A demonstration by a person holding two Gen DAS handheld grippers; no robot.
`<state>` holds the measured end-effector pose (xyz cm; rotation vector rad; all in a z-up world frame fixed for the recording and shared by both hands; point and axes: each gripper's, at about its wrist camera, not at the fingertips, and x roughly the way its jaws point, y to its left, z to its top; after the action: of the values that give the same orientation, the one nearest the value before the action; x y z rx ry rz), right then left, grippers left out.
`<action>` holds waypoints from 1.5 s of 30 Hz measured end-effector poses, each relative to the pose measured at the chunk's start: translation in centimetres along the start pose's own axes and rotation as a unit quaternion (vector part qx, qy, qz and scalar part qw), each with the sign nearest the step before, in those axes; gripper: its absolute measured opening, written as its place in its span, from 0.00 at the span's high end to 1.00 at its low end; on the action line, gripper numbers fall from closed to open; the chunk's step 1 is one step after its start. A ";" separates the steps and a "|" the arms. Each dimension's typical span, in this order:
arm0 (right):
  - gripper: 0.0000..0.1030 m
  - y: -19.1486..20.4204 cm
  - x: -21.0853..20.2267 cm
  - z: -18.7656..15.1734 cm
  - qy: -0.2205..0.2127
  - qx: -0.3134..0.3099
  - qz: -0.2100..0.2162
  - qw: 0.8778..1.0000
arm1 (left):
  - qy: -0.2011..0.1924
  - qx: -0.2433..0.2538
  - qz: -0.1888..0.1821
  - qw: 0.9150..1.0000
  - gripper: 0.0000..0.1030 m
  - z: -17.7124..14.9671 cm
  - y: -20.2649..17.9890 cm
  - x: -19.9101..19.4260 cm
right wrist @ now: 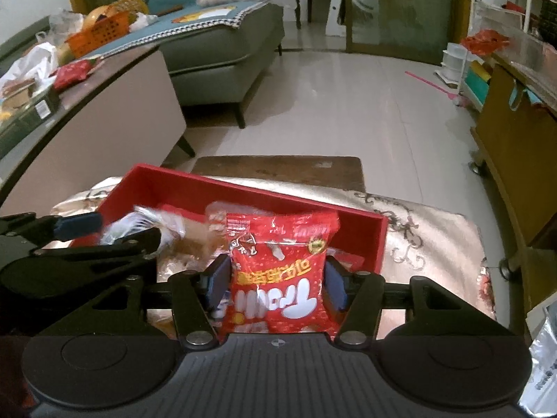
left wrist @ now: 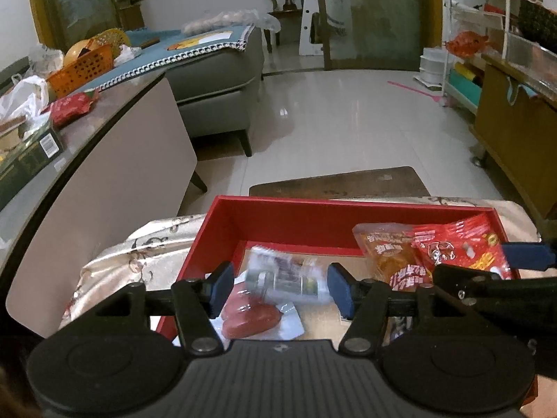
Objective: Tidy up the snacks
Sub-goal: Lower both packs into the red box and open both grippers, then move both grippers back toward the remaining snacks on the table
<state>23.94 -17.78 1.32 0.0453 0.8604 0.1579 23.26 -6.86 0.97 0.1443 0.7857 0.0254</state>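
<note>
A red box (left wrist: 299, 217) stands on a patterned cloth, also in the right wrist view (right wrist: 195, 188). My left gripper (left wrist: 280, 291) is open above the box; a blurred clear packet (left wrist: 285, 275) lies between its fingers, apart from the pads. Below it lies a red sausage pack (left wrist: 250, 317). An orange snack bag (left wrist: 386, 247) lies in the box's right part. My right gripper (right wrist: 275, 285) is shut on a red snack bag (right wrist: 282, 268) and holds it over the box; that bag also shows in the left wrist view (left wrist: 459, 247).
A curved table (left wrist: 87, 132) at the left carries a red packet (left wrist: 69, 104), a dark carton (left wrist: 28, 153), an orange basket (left wrist: 81, 69) and bags. A grey sofa (left wrist: 216, 80) stands behind. A wooden cabinet (left wrist: 515, 129) is at the right. A silver bag (right wrist: 546, 369) lies at right.
</note>
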 end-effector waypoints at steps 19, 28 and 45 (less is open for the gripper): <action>0.30 -0.1 -4.9 -1.5 -0.021 -0.025 0.006 0.999 | -0.009 0.001 -0.047 0.999 0.35 -0.8 3.2 -4.5; 0.26 -0.6 -7.7 -5.9 0.016 -0.062 0.018 0.998 | 0.063 0.004 -0.125 0.990 0.35 -5.2 4.1 -6.2; 0.23 0.7 -4.5 -12.5 0.124 -0.158 0.074 0.977 | 0.115 0.050 -0.211 0.969 0.35 -7.8 0.6 -5.2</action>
<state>11.50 -18.06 -3.44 -0.2134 1.0727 0.4464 14.16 -5.70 -0.73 0.0683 1.0370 -0.4085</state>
